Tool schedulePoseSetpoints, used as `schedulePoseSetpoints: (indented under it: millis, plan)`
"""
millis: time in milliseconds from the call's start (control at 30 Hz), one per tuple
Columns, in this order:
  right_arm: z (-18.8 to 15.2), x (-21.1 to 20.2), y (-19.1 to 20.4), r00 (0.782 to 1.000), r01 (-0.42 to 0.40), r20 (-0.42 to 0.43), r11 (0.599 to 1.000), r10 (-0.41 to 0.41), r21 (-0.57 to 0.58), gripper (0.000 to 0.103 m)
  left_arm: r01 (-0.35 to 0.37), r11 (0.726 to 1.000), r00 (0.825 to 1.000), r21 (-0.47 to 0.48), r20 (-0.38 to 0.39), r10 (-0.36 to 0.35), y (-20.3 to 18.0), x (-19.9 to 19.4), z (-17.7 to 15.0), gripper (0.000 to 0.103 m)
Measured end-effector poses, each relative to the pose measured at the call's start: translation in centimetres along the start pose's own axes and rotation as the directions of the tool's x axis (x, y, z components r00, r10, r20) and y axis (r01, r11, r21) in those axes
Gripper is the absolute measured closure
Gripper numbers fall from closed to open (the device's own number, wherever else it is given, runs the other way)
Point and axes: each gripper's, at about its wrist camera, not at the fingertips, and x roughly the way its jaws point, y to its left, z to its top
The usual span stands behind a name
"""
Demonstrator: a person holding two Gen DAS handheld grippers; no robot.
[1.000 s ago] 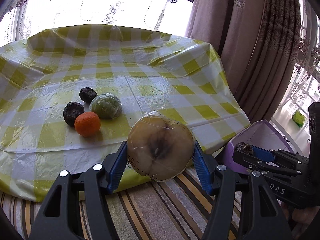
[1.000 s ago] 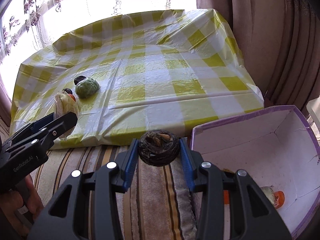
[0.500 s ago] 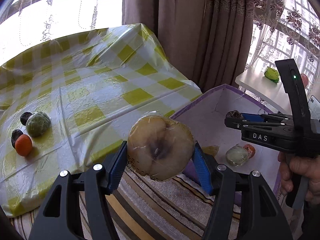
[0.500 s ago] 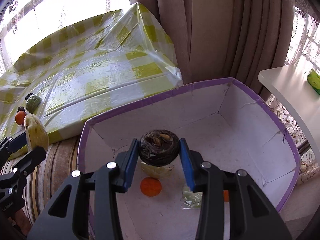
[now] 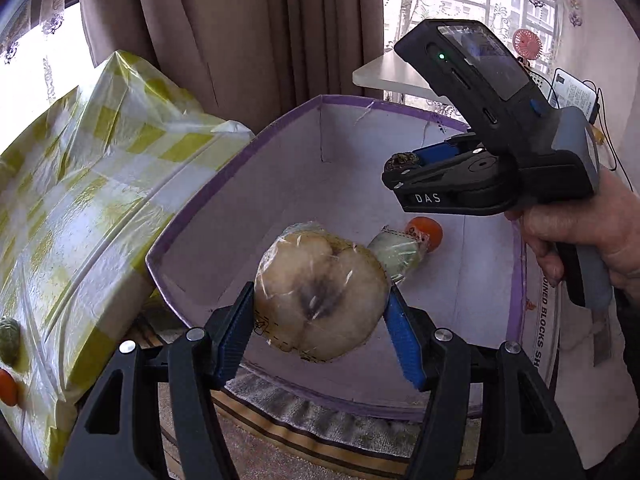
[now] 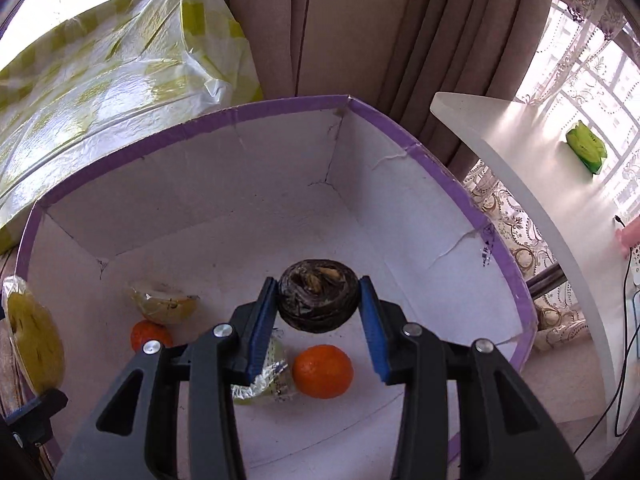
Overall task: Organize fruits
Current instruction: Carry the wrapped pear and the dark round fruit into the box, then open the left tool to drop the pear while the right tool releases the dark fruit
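My left gripper [image 5: 320, 312] is shut on a plastic-wrapped halved pale fruit [image 5: 320, 304], held over the near rim of the purple-edged white box [image 5: 240, 148]. The fruit also shows at the left edge of the right wrist view [image 6: 34, 344]. My right gripper [image 6: 318, 304] is shut on a dark shrivelled fruit [image 6: 318, 300] and hangs above the inside of the box [image 6: 192, 124]; it also shows in the left wrist view [image 5: 400, 172]. In the box lie an orange [image 6: 322, 372], a second orange [image 6: 150, 334], a wrapped yellow fruit half [image 6: 164, 300] and a wrapped pale fruit [image 6: 264, 384].
The table with the yellow checked cloth [image 5: 80, 200] stands left of the box, with a green wrapped fruit [image 5: 10, 340] and an orange [image 5: 8, 388] on it. Brown curtains [image 6: 360, 28] hang behind. A white side table [image 6: 540, 168] carries a green item [image 6: 586, 146].
Both grippers have swung right from the checked table to over the box, each still holding its fruit. The right one has come lower into the box.
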Motion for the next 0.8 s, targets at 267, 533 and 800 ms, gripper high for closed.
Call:
schedulePoseSetpoints:
  millis: [267,533,800]
  plan:
    - [-0.3,2.8,0.1,0.988,0.079,-0.118,0.986,-0.097,-0.147,0.062,0.049,0.988,0.99,0.145,-0.136,-0.029,-3.0,3.5,0.3,0.043]
    - [-0.1,5.6,0.2,0.973,0.077,-0.203,0.98,-0.114,-0.181,0.062,0.098,0.986,0.965,0.135,-0.256,-0.061,-3.2,6.1,0.5,0.043]
    - [0.7,7.5,1.5,0.943,0.111,-0.283,0.969,-0.173,-0.22,0.062,0.137,0.984,0.907,0.115,-0.415,-0.078,-3.1,9.3,0.5,0.043]
